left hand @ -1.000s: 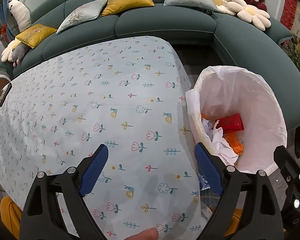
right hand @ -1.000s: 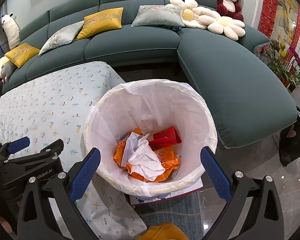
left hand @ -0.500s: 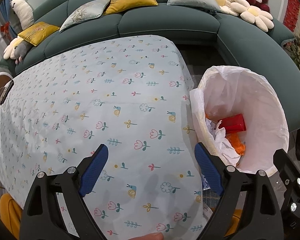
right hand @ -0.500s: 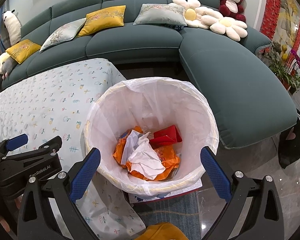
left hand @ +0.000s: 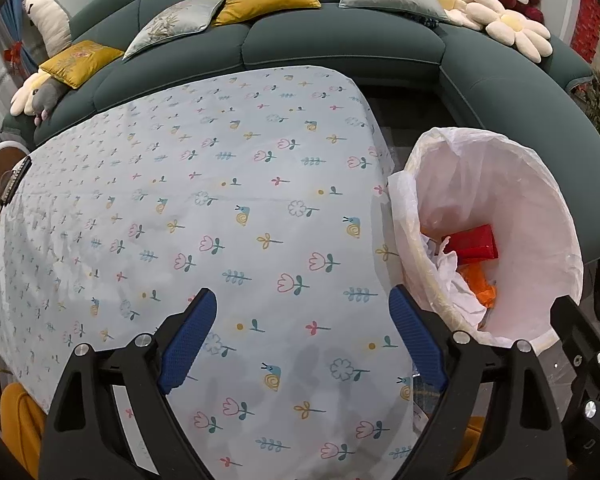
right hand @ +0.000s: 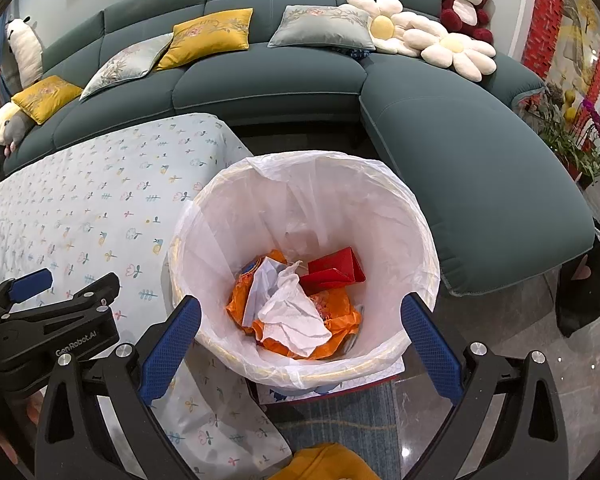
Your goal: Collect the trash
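A bin with a white liner point(right hand: 204, 220) stands on the floor at the table's right end. Inside lie crumpled white paper point(right hand: 292, 312), an orange wrapper point(right hand: 342, 320) and a red box point(right hand: 336, 270). My right gripper point(right hand: 300, 308) hovers over the bin's mouth, open, with nothing between its blue pads. My left gripper point(left hand: 300, 304) hangs open above the flowered tablecloth point(left hand: 220, 200), also holding nothing. In the left wrist view the bin point(left hand: 540, 184) sits to the right, with the red box point(left hand: 474, 242) showing inside. No loose trash shows on the cloth.
A dark green corner sofa point(right hand: 268, 76) wraps around the back and right, with cushions point(right hand: 208, 36), flower pillows point(right hand: 456, 52) and a plush bear point(right hand: 464, 0). Potted plants point(right hand: 572, 136) stand far right. A flat box point(right hand: 364, 384) and a rug lie under the bin.
A fingertip at the bottom edge of the left wrist view has slipped out of sight. Both grippers stay open and about where they were.
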Available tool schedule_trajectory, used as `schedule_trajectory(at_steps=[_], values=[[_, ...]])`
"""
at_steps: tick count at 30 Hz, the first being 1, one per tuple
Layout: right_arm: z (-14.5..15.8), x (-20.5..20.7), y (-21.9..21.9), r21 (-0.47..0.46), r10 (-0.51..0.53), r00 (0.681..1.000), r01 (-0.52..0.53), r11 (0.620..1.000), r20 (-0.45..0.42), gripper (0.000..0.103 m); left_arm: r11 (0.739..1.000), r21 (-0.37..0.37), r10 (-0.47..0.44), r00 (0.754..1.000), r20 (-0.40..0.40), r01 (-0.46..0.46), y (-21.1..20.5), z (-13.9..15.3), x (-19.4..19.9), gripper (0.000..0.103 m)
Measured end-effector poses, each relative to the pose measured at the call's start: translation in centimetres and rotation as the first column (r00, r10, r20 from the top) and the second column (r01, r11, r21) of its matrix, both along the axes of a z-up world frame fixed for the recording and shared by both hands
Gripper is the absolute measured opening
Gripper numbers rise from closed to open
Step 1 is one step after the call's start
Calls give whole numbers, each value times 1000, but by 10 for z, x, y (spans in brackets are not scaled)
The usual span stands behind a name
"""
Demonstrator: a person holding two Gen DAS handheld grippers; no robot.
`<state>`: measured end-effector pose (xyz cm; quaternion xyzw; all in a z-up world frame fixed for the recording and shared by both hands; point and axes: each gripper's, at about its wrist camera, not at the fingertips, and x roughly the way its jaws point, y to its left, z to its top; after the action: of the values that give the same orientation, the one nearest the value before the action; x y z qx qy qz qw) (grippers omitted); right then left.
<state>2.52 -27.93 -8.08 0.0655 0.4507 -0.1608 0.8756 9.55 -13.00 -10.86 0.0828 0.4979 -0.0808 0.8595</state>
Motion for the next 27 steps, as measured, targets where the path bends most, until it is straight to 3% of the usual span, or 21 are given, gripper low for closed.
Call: schedule_trajectory(at_steps=[27], values=[[-3,0,0,7,-4,1000,4,1000,-3,96,1000,7,-8,1000,-18,9,1,-4,-3,84]])
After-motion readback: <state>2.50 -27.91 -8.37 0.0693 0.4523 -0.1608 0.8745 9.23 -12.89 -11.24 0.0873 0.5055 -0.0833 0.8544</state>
